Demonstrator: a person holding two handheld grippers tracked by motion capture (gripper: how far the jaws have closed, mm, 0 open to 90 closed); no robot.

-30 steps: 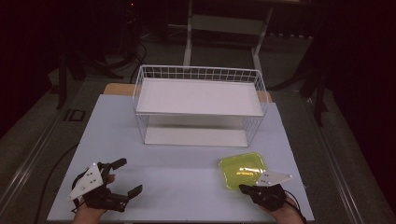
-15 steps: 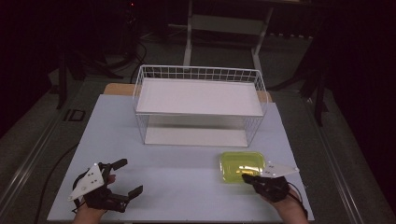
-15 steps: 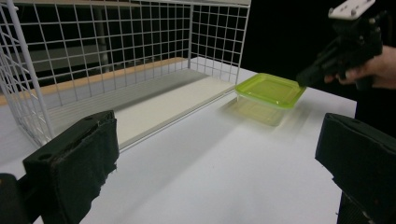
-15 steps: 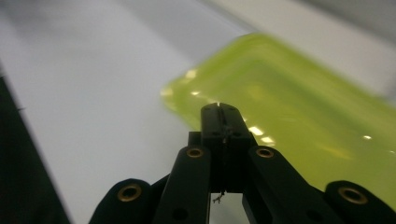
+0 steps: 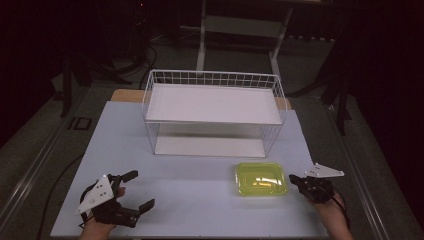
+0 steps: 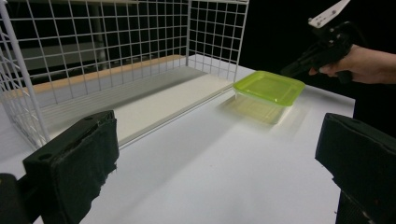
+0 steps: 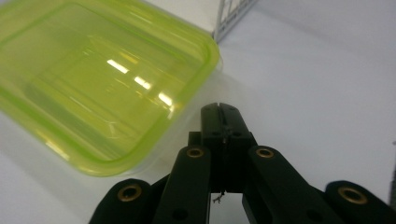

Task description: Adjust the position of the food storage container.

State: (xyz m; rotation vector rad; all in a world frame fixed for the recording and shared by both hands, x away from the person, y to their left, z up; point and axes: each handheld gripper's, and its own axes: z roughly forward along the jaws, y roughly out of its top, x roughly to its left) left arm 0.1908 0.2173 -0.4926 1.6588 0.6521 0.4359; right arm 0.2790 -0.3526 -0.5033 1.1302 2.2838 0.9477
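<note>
A translucent lime-green shallow container (image 5: 260,178) (image 6: 269,86) (image 7: 93,79) lies empty on the white table, in front of the wire rack's right end. My right gripper (image 5: 293,179) (image 7: 219,110) (image 6: 290,70) is shut with nothing between its jaws. Its tip sits just off the container's right edge, close to the rim and apart from it. My left gripper (image 5: 139,190) (image 6: 217,163) rests at the table's near left with its jaws wide open and empty, pointing towards the container.
A white wire rack (image 5: 212,105) (image 6: 116,46) with a flat shelf on top and a white board beneath stands mid-table. The white tabletop (image 5: 200,210) ends close behind both hands. Dark floor and stand legs surround the table.
My right gripper has slid to the right and a little away from me, from the container's near right corner to beside its right edge. The left gripper and the container have stayed put.
</note>
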